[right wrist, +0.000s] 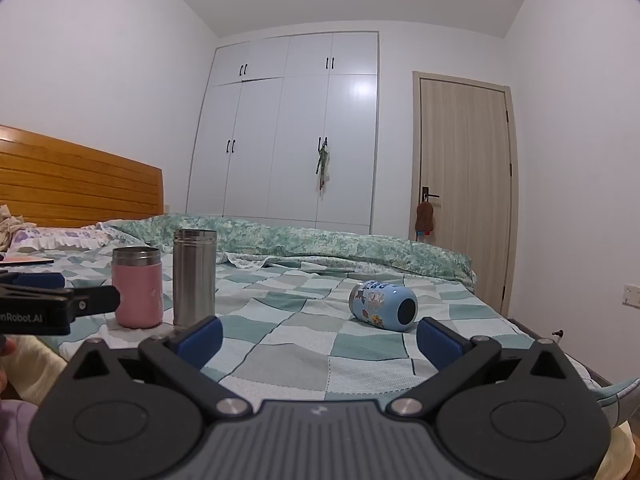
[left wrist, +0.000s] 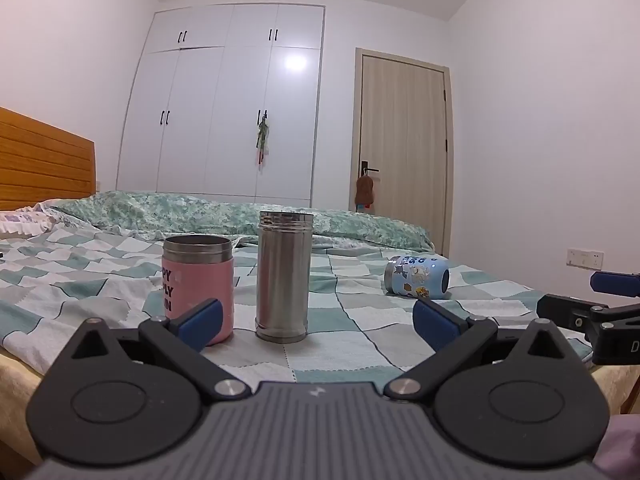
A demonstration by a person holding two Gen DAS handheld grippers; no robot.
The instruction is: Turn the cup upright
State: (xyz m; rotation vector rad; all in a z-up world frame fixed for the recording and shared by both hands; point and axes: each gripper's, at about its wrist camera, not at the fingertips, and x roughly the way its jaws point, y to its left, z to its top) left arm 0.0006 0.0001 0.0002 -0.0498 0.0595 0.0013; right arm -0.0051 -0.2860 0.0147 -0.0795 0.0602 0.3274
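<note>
The pink cup (left wrist: 198,286) and steel cup (left wrist: 283,276) stood upright on the bed (right wrist: 360,344); contents hidden. The blue cup (right wrist: 383,307) lay sideways, base toward me. My left gripper (left wrist: 316,320) and right gripper (right wrist: 318,336) gaped, empty.

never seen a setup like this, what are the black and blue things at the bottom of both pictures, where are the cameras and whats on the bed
A person holds a two-finger gripper in each hand, with a camera mounted on each gripper looking forward along its blue-padded fingers. One picture comes from the left gripper, the other from the right gripper. Both are open and hold nothing. Each also shows at the edge of the other's picture.

On the checked bedspread stand a pink cup and a tall steel cup, both upright. A blue cartoon cup lies on its side further right, nearest the right gripper; it is likely the one to be stood up. Behind are a wardrobe and a door.
</note>
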